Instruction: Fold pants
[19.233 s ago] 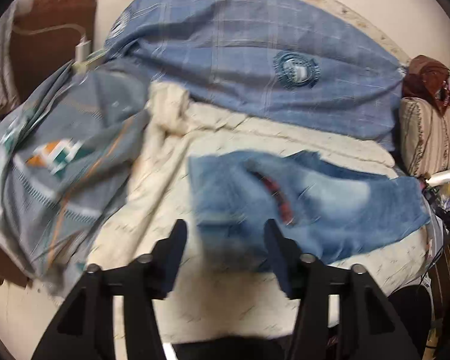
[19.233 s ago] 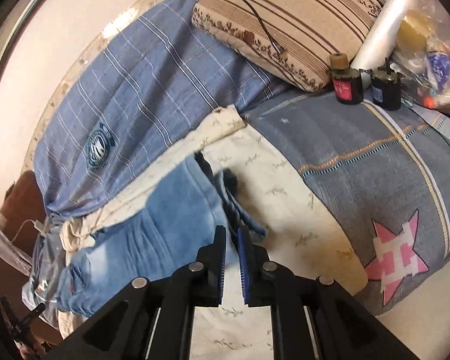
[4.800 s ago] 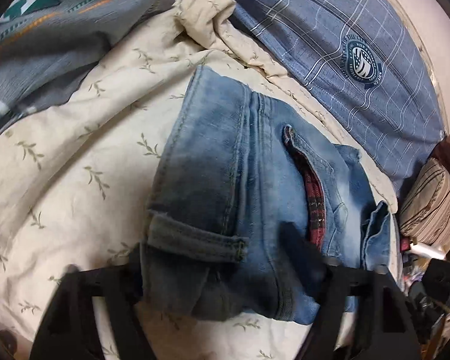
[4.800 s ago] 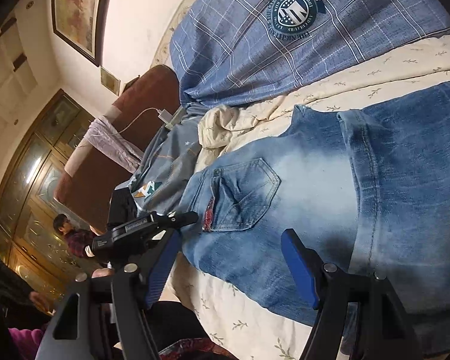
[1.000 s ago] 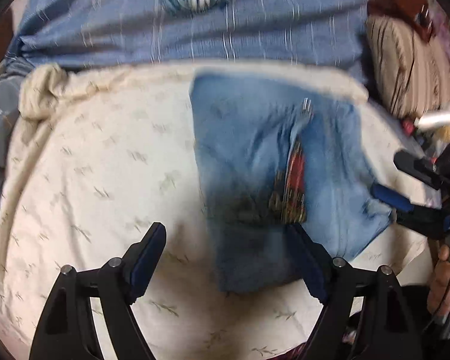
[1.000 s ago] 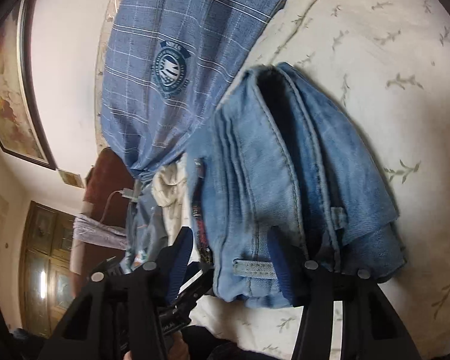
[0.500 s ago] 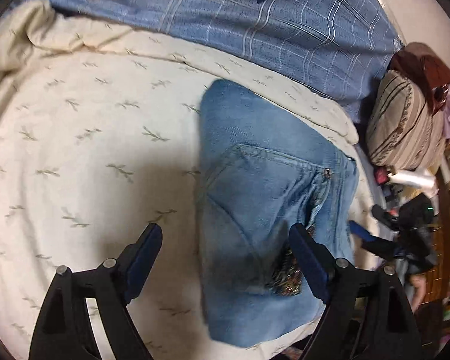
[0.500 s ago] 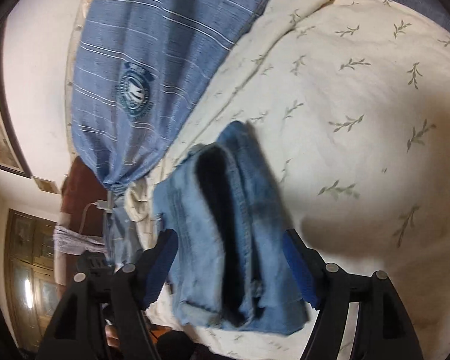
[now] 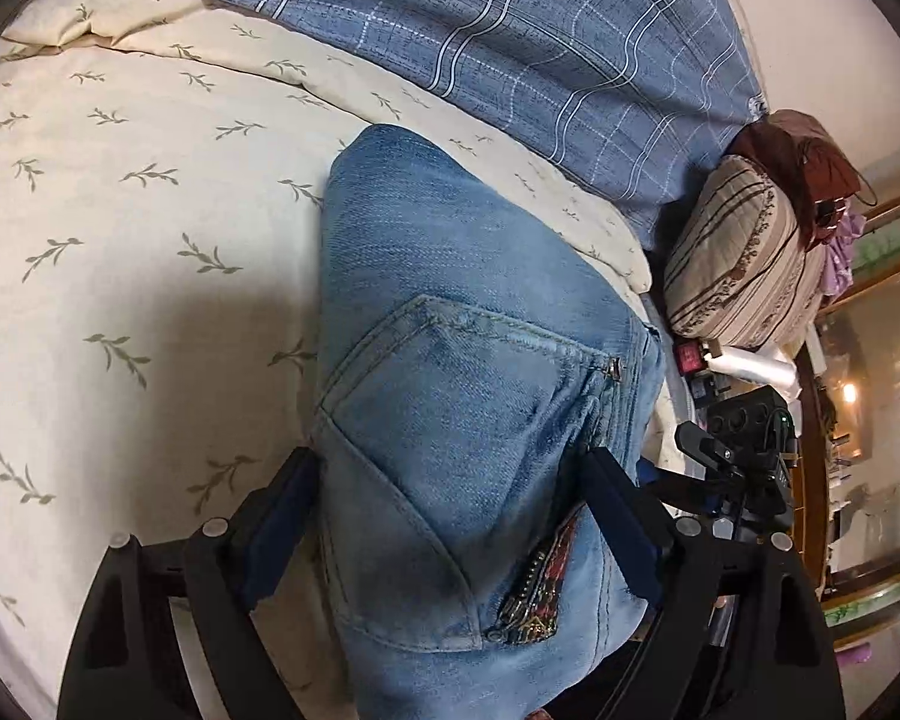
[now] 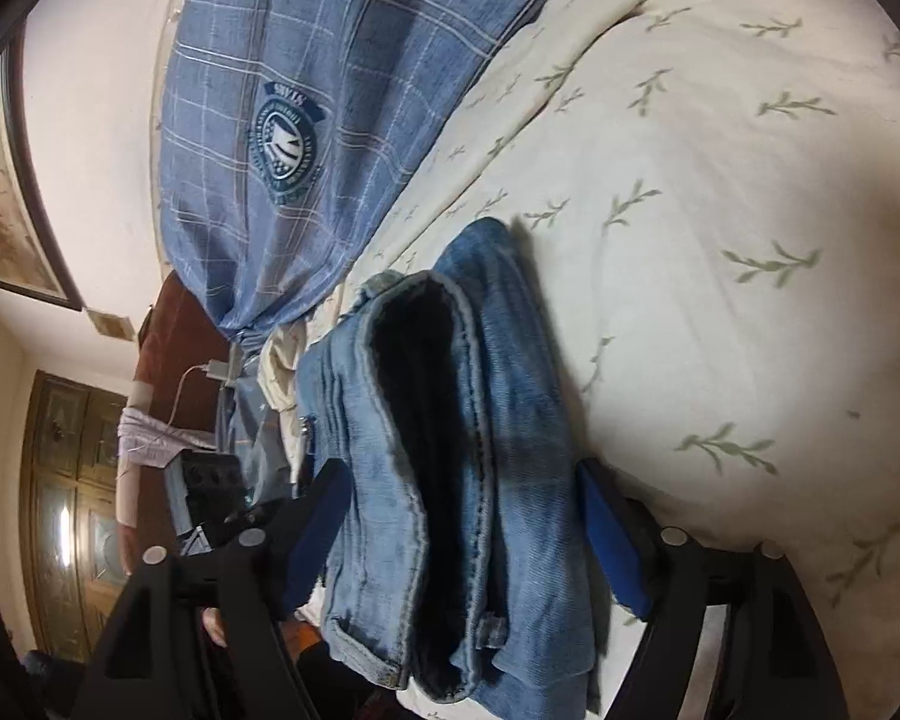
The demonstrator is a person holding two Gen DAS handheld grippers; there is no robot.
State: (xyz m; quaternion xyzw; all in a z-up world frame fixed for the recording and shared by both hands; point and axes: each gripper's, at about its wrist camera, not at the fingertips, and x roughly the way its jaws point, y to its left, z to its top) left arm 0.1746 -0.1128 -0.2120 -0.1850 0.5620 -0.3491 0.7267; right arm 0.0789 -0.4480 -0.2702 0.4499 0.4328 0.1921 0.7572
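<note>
The left gripper [image 9: 450, 516] stands wide, straddling the folded light-blue denim pants [image 9: 468, 396] on the cream leaf-print bed sheet [image 9: 126, 252]. The right gripper [image 10: 462, 522], jaws opening, straddles their layered end.

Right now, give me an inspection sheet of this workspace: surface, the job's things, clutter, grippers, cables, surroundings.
Surface: cream bedspread with a leaf print, rumpled at the far edge.
Job's things: jeans folded into a compact stack, back pocket up; the layered edges show in the right wrist view.
Clutter: blue plaid blanket with a round crest; striped cushion; small bottles beside it.
Grippers: left gripper open, straddling the jeans; right gripper with jaws opening, jeans between them, pads not pressing.
Cables: white charger cable beyond the bed's edge.
Surroundings: framed picture on the wall; wooden cabinet doors.
</note>
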